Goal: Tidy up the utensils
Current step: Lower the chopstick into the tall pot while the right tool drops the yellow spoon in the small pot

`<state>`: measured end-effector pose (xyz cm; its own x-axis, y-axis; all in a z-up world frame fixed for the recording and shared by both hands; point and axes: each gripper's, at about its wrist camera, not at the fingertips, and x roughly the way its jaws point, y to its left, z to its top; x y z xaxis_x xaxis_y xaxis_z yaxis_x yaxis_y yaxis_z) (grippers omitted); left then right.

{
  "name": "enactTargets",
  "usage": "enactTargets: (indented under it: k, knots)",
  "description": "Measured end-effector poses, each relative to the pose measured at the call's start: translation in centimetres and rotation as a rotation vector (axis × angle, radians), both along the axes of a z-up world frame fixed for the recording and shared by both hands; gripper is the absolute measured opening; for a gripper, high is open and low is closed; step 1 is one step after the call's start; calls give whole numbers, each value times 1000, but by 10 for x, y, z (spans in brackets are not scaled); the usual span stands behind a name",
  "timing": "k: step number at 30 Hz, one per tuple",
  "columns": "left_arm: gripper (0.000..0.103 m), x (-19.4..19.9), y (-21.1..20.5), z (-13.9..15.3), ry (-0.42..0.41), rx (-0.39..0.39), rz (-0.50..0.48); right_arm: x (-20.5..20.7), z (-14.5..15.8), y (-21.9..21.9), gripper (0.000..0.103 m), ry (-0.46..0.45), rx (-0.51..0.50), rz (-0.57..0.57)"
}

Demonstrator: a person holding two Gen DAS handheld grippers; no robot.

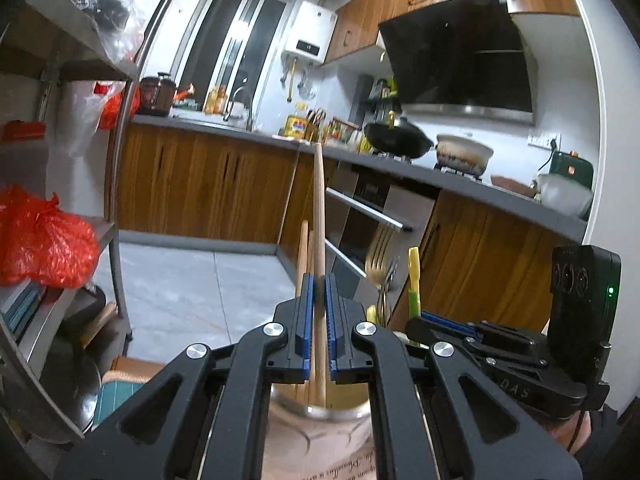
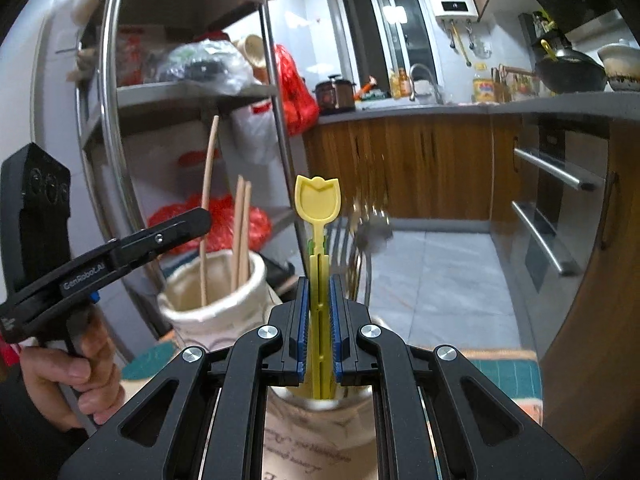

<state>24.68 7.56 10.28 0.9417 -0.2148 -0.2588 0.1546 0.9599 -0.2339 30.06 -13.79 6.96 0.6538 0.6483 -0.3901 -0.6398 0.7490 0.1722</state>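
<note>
In a home kitchen, the left gripper (image 1: 319,288) pinches a wooden chopstick (image 1: 319,216) standing in a cream holder (image 2: 216,304), while the right gripper (image 2: 319,292) clamps a yellow tulip-topped utensil (image 2: 317,204) above a second holder (image 2: 320,436) beside metal forks (image 2: 360,240).

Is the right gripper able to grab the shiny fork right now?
Probably not yet. The right gripper is shut on the yellow utensil, so its jaws are full. The fork stands close beside it in the same holder, with nothing blocking it.

Wooden chopstick (image 1: 319,216) upright over cream holder (image 2: 224,308), yellow tulip-ended utensil (image 2: 318,216) upright over second holder (image 2: 320,432).
</note>
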Motion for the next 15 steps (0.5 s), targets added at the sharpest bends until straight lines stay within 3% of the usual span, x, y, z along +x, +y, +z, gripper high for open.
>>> enactTargets:
  k: [9, 15]
  knots:
    - [5, 6, -9, -9, 126, 86, 28, 6, -10, 3, 11, 55, -62, -30]
    - [5, 11, -9, -6, 176, 104, 26, 11, -13, 6, 11, 88, -90, -39]
